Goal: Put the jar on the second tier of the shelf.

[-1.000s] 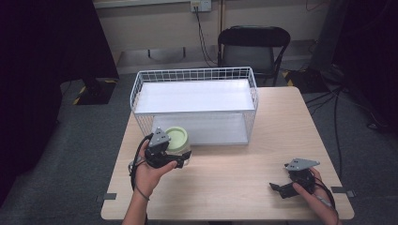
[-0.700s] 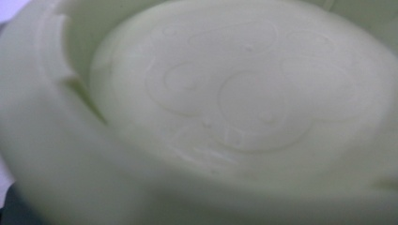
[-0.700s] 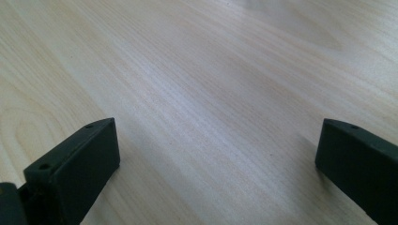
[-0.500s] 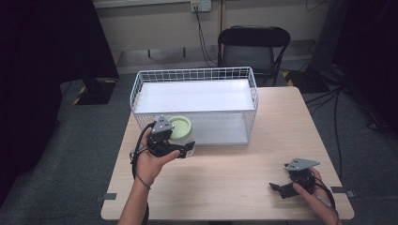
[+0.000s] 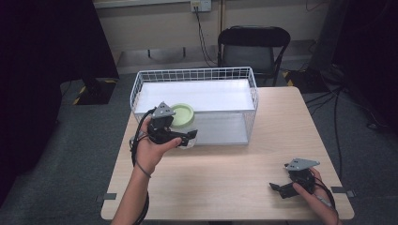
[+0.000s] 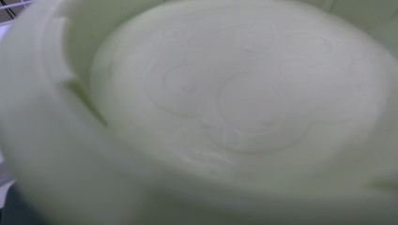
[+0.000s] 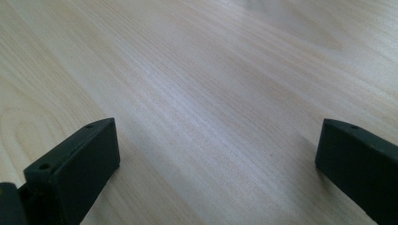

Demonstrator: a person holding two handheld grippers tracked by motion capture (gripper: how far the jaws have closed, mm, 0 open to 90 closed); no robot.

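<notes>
The left gripper (image 5: 180, 136) hides part of the pale green bowl (image 5: 182, 114) it holds at the wire basket's (image 5: 253, 96) front rim. The right gripper's (image 5: 281, 190) jaws gape wide over the table (image 5: 234, 178).

High view overlooks table (image 5: 225, 187), right view skims it

The desk (image 5: 234, 183) is a light wood-grain surface standing on grey floor. A white wire basket (image 5: 197, 77) rests directly on it, occupying the far left portion. The right tongs (image 5: 281, 190) sit low at the desk's near right corner, well apart from the basket.
</notes>
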